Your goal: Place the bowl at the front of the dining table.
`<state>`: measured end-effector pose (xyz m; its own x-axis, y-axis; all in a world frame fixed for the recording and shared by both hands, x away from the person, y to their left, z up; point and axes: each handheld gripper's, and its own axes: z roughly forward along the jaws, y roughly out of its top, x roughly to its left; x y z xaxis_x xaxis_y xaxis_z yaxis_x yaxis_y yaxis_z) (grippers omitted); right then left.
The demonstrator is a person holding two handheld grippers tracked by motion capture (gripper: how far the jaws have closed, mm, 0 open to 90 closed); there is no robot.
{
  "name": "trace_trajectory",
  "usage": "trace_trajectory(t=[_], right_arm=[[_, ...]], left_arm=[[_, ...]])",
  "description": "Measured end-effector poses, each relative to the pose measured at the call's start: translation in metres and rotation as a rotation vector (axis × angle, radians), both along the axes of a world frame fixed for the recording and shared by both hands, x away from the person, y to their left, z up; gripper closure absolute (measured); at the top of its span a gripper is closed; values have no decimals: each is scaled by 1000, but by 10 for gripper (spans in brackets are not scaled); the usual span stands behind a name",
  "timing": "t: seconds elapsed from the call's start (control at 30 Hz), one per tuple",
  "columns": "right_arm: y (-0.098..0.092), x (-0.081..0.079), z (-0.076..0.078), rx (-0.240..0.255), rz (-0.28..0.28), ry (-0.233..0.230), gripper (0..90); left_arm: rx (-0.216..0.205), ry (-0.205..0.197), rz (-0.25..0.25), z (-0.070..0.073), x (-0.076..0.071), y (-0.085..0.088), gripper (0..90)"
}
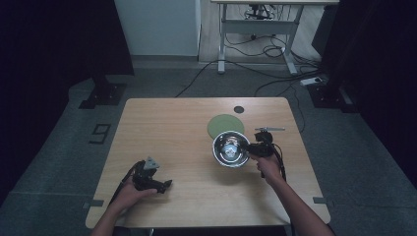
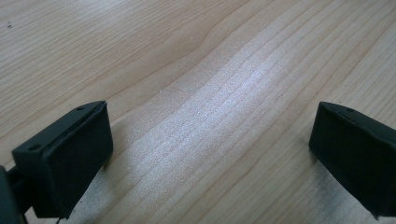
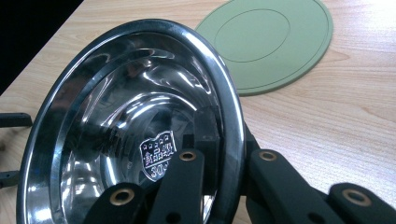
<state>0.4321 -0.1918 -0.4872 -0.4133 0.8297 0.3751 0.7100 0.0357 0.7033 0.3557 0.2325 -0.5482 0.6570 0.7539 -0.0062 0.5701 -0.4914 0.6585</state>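
High view: my right gripper clamps rim of steel bowl, bowl right of table centre, overlapping near edge of green mat. My left gripper rests low near front-left, nothing in it.

Left gripper view: jaws wide apart over bare wood.

Right gripper view: jaws pinch bowl rim, one inside, one outside; bowl tilted, mat beyond.

Left gripper idle, right gripper clamped.
My left jaws gape wide, lower left of the high view; my right jaws pinched tight at centre right, forearm entering from bottom.
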Motion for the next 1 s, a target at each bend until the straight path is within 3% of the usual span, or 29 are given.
trace_trajectory(t=[1.0], right_arm=[[-1, 23, 4, 9, -50, -1, 867]], left_arm=[[0, 0, 0, 0, 0, 0, 0]])
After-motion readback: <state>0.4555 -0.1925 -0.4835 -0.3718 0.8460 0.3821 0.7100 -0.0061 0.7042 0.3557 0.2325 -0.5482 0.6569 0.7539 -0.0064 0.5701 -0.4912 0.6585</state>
